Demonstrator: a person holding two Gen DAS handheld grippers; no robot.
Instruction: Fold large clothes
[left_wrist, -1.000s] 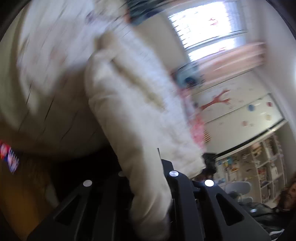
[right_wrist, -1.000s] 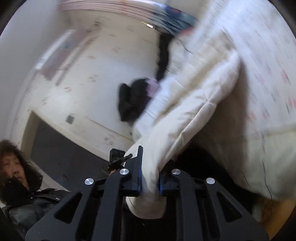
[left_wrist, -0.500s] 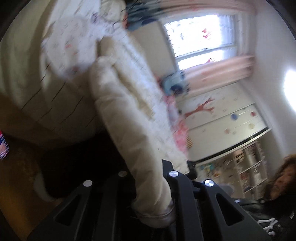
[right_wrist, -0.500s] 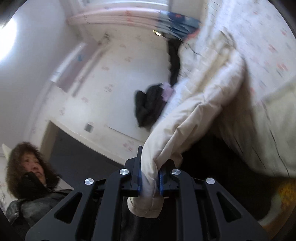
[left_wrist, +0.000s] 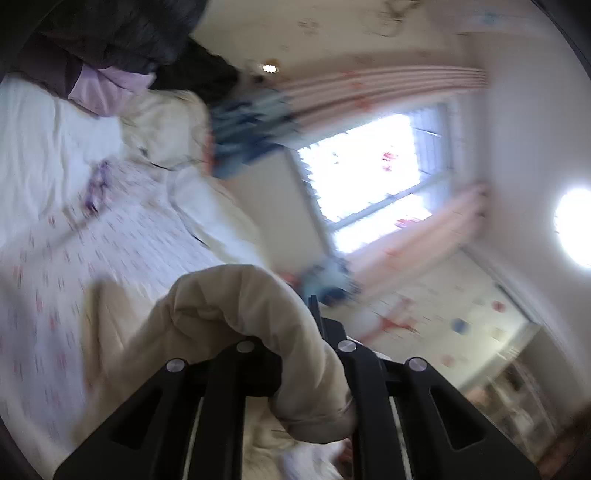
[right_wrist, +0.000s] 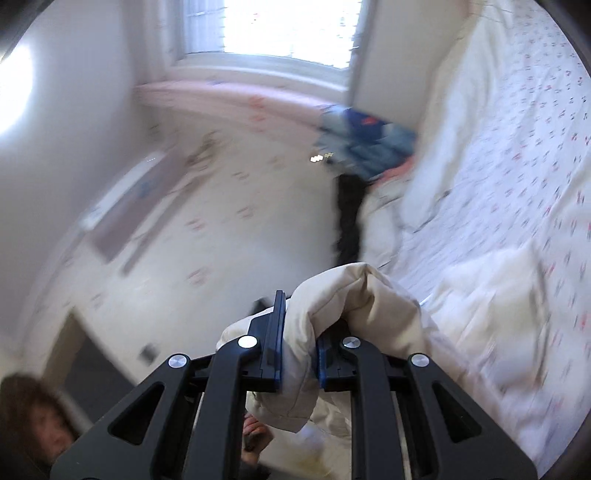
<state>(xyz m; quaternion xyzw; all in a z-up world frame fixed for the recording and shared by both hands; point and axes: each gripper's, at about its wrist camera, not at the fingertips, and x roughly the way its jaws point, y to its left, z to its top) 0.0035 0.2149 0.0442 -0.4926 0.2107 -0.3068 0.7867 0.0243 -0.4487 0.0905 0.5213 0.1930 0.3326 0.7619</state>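
A cream padded jacket (left_wrist: 236, 306) is held up off the patterned bed sheet (left_wrist: 74, 266). My left gripper (left_wrist: 295, 354) is shut on a thick fold of the jacket, which bulges over its fingers and hides the left one. My right gripper (right_wrist: 297, 343) is shut on another fold of the same cream jacket (right_wrist: 354, 295), pinched between blue pads (right_wrist: 275, 339). More of the jacket lies on the sheet (right_wrist: 517, 155) to the right.
Dark clothes (left_wrist: 122, 33) and a blue garment (left_wrist: 251, 133) lie at the bed's far side, the blue one also in the right wrist view (right_wrist: 365, 136). A bright window (left_wrist: 369, 181), pink curtains, shelves (left_wrist: 517, 398) and a person (right_wrist: 37, 432) at lower left surround the bed.
Both grippers have swung upward and turned with the jacket, which now drapes over the fingers instead of hanging stretched toward the bed. The views are blurred by motion.
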